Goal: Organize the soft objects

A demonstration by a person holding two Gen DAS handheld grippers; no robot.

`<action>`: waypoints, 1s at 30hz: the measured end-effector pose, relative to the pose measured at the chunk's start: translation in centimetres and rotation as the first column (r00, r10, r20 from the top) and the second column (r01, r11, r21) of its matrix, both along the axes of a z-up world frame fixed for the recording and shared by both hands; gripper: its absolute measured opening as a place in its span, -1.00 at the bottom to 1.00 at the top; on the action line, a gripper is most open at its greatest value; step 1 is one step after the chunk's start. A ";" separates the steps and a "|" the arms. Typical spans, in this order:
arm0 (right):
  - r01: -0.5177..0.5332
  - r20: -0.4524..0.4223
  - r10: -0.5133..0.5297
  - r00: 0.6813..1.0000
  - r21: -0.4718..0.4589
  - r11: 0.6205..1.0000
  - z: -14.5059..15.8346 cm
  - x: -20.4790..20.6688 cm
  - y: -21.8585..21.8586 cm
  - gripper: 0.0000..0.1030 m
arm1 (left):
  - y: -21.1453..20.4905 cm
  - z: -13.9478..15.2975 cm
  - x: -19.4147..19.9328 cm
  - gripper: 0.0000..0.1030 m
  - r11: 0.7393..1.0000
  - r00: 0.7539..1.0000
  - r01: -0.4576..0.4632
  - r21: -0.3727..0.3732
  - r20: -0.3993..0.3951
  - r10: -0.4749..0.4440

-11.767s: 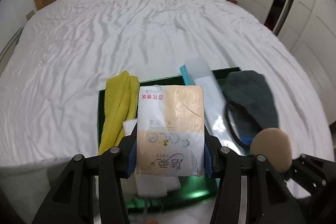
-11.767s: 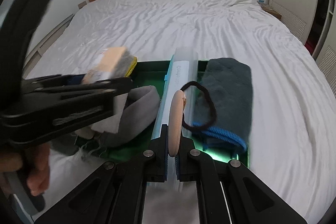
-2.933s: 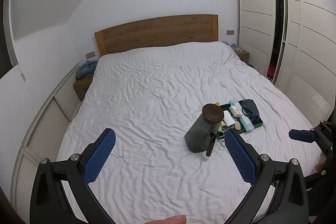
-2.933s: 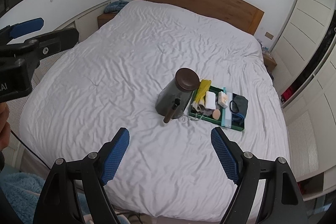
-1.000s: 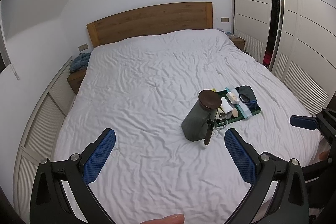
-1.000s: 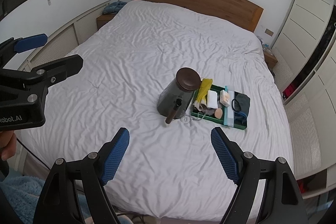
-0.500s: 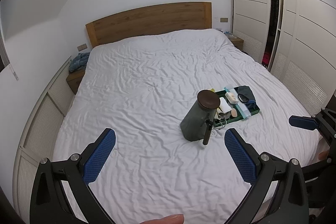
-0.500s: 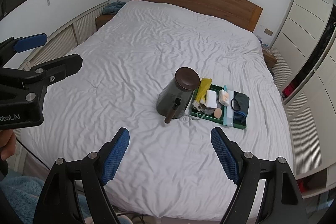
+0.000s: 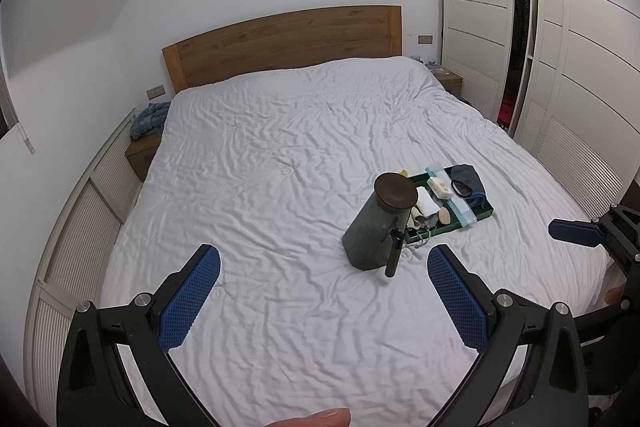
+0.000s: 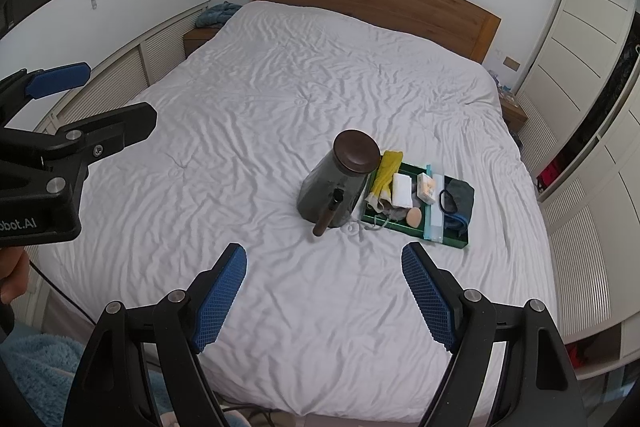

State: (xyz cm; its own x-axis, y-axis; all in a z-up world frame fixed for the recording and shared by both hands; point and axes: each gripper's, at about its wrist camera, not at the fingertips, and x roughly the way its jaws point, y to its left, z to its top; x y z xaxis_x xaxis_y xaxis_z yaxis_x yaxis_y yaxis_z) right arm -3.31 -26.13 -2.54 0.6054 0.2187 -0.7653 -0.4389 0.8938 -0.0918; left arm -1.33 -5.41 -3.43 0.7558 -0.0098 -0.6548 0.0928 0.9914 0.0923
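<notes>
On the white bed (image 10: 280,99) lies a green tray (image 10: 460,241), near the right side of the mattress. Inside the tray, from its left end to its right, are a yellow cloth (image 10: 386,169), a white folded piece (image 10: 402,190), a small tissue pack (image 10: 426,187), a long clear packet with blue edge (image 10: 437,211) and a dark grey cloth (image 10: 464,195) with a black hair band (image 10: 446,199) on it. A round beige sponge (image 10: 414,216) and some grey fabric (image 10: 394,211) are at the front edge. Just beside the tray, on its left, stands a dark jar (image 10: 332,187) with a brown lid (image 10: 357,151), closed, and a dark handle (image 10: 329,213) sticks out from it. What the jar contains I cannot tell. The left gripper (image 9: 324,291) and the right gripper (image 10: 324,291) are both far from the tray, above the foot of the bed, each with the jaws wide apart and nothing between them.
</notes>
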 end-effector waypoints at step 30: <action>0.021 -0.018 -0.020 1.000 0.036 0.999 -1.5 2.2 -0.3 0.57 | -0.4 -1.0 1.5 0.98 0.999 1.000 0.029 0.029 -0.007 -0.029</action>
